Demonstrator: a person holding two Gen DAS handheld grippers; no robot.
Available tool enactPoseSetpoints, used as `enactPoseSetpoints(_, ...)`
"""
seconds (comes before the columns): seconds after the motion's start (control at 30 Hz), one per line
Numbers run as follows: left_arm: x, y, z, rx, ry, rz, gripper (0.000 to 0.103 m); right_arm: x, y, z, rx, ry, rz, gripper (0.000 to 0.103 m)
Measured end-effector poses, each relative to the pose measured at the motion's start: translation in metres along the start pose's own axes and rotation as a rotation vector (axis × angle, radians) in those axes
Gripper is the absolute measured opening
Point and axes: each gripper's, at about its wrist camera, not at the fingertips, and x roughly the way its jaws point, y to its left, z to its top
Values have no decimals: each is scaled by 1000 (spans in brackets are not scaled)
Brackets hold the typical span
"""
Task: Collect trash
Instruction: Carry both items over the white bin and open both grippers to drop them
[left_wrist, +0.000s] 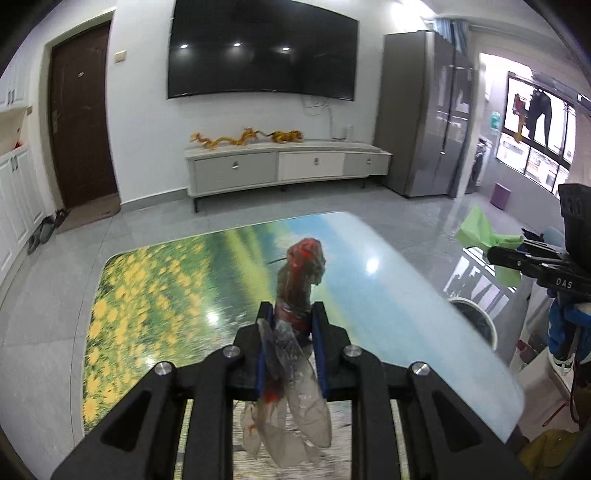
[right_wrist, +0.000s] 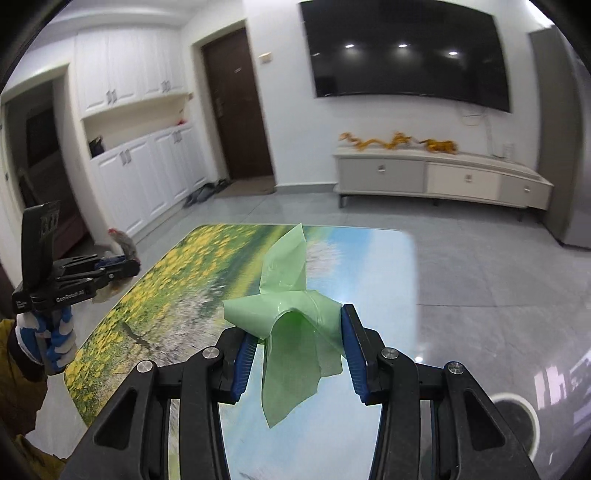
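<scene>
Meanwhile, both claws carried trash above the flower-print tabletop (left_wrist: 155, 295).
Left claw (left_wrist: 291, 325) pinched nearly shut on a crumpled red-and-clear wrapper (left_wrist: 301, 273); right claw (right_wrist: 295, 332), at the left view's three o'clock, half-closed, gripped a green plastic scrap (right_wrist: 288, 280).

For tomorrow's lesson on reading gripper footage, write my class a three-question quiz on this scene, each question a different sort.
1. True or false: the left gripper is clamped on a crumpled clear plastic wrapper with red print.
2. The right gripper holds: A) a green plastic wrapper, B) a paper cup, C) nothing?
3. Fill in: the glossy tabletop shows a field of ____ flowers.

Key: 1 true; 2 A; 3 yellow.
</scene>
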Motion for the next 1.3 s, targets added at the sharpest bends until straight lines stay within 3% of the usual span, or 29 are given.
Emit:
enactPoseSetpoints(0.2, 17, -71, 14, 69, 33, -79, 19, -50, -68, -35, 130, -19, -125, 43)
enactPoseSetpoints(0.47, 81, -200, 37, 182, 145, -245, 20, -89, -168, -88, 336, 14, -288, 44)
enactPoseSetpoints(0.73, 168, -328, 57, 261, 276, -360, 22, -71, -240, -111, 474, 72, -348, 46)
enactPoseSetpoints(0.9, 214, -379, 57, 255, 334, -419, 22, -53, -282, -129, 537, 111, -378, 47)
enactPoseSetpoints(0.97, 234, -394, 55, 237, 359, -446, 25, -45, -300, -136, 571, 129, -376, 51)
enactPoseSetpoints(1.0, 245, -400, 53, 223, 381, -467, 37, -41, -307, -140, 581, 143, -375, 53)
enactPoseSetpoints(1.03, 253, -405, 52, 213, 395, -472, 56, -34, -316, -145, 598, 165, -381, 54)
enactPoseSetpoints(1.07, 258, -409, 51, 206, 396, -469, 64, -30, -322, -149, 610, 177, -390, 55)
enactPoseSetpoints(1.3, 266, -406, 49, 187, 387, -442, 66, -27, -332, -160, 660, 186, -429, 60)
